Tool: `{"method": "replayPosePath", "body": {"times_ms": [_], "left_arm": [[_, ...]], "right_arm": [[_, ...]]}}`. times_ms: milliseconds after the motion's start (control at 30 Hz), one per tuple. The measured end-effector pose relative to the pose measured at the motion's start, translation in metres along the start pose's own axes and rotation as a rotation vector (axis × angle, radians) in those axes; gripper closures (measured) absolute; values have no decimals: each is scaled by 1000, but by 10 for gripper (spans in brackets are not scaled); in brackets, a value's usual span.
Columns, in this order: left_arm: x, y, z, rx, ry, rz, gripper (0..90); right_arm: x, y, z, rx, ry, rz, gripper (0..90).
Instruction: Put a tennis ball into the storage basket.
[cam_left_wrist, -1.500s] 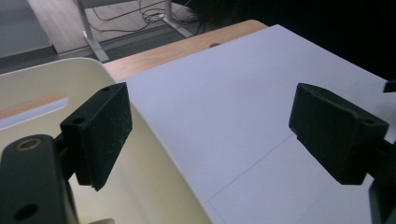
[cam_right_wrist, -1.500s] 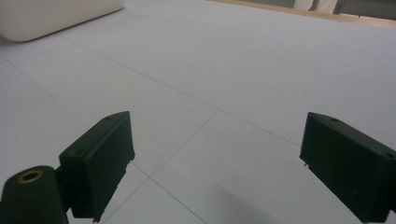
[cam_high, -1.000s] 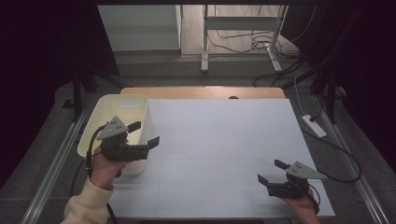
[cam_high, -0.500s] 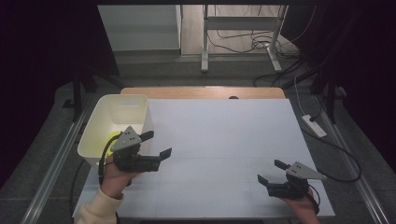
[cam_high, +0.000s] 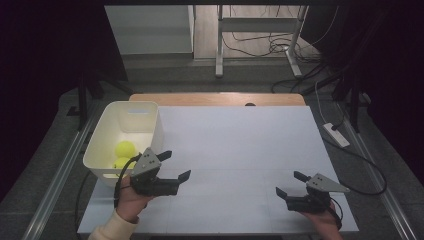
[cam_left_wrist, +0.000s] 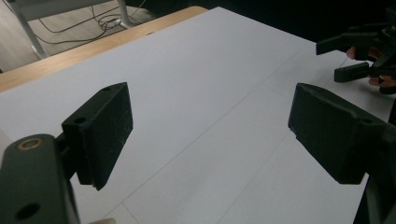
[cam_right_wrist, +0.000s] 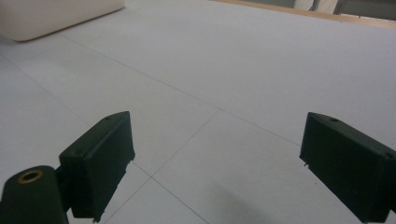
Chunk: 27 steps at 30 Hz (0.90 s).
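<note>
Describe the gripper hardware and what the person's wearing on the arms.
Both the left gripper and the right gripper are black, with two flat rectangular jaws and a grey three-cornered plate on top. A black cable loops from the left one. A brass-coloured ring sits by one jaw. The left forearm wears a cream sleeve.

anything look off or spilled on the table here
Nothing stands out. Two yellow balls sit inside the white bin, which stands upright at the white table edge; both tools are open and empty.

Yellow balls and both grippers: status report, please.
Left gripper open, empty. Right gripper open, empty. Yellow balls inside white bin. White table sheet unobstructed.
</note>
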<state>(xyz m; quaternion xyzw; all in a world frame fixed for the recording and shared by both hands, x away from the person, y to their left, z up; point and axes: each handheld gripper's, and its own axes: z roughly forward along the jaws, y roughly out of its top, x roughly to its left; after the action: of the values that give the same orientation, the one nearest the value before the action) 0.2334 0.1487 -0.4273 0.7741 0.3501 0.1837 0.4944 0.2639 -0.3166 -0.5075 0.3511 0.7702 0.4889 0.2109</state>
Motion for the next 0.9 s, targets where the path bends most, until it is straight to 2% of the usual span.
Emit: {"method": "replayPosePath", "body": {"times_ms": [333, 533, 700, 900], "left_arm": [[-8, -20, 13, 36, -10, 4, 145], [-5, -34, 21, 61, -16, -8, 145], [-2, -44, 24, 78, -25, -2, 144], [4, -54, 25, 82, -12, -12, 144]], "right_arm": [[0, 0, 0, 2, 2, -1, 95], [0, 0, 0, 3, 2, -2, 96], [1, 0, 1, 5, 1, -4, 96], [1, 0, 0, 4, 0, -5, 96]]}}
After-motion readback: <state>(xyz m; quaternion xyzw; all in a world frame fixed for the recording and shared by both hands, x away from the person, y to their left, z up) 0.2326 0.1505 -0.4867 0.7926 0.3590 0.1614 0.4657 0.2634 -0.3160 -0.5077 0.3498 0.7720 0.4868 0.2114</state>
